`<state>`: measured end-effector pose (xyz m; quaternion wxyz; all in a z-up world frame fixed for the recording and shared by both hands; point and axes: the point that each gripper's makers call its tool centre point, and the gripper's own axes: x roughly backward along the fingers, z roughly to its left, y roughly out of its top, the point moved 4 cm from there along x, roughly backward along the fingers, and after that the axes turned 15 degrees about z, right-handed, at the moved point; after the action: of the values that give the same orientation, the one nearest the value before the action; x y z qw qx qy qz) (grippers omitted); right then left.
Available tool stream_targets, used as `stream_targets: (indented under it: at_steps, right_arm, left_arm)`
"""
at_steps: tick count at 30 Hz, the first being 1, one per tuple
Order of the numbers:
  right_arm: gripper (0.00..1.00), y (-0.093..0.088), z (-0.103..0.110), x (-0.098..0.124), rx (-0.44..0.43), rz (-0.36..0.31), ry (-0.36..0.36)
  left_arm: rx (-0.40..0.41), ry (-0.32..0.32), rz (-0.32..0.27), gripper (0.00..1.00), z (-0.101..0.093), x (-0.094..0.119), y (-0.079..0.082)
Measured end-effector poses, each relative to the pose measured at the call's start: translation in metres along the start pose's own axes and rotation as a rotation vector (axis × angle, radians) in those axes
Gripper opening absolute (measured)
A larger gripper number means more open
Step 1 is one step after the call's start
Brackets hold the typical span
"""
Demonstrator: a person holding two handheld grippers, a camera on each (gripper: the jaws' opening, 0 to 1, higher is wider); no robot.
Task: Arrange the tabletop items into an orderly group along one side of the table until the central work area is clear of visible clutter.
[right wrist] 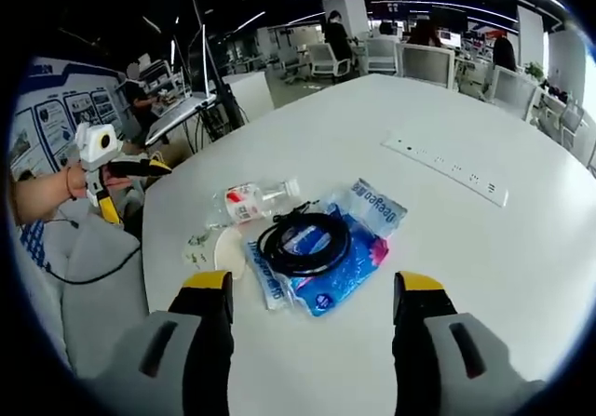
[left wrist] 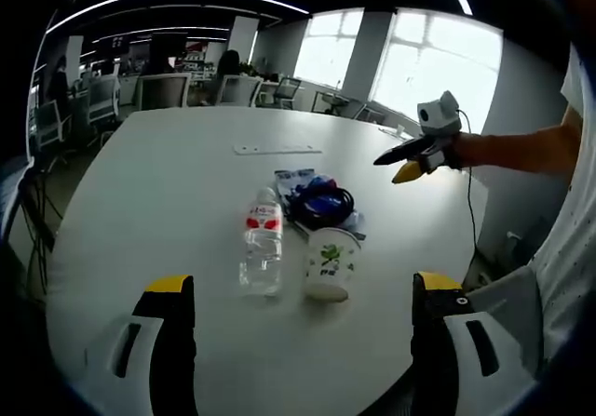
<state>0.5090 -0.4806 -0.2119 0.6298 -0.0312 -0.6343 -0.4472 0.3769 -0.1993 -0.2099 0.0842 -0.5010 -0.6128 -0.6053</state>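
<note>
Two open grippers hover over bottle, cup, cable.

Black fingers (yellow-tipped), grey mounts; white sleeve

In the left gripper view the water bottle lies on its side on the table, paper cup tipped over just to its right. Behind them a coiled cable sits on a plastic packet, and a power strip is further back
</note>
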Motion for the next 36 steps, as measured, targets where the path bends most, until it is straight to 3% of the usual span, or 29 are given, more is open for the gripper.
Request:
stream_targets:
  at_steps: [19, 36]
  right_arm:
    - [0.56, 0.03, -0.008, -0.046, -0.038, 0.04, 0.022]
    - [0.44, 0.032, -0.021, -0.08, -0.096, 0.118, 0.007]
  left_arm:
    - [0.035, -0.004, -0.023, 1.0, 0.011, -0.001, 0.001]
    - [0.078, -0.001, -0.037, 0.99, 0.019, -0.004, -0.005]
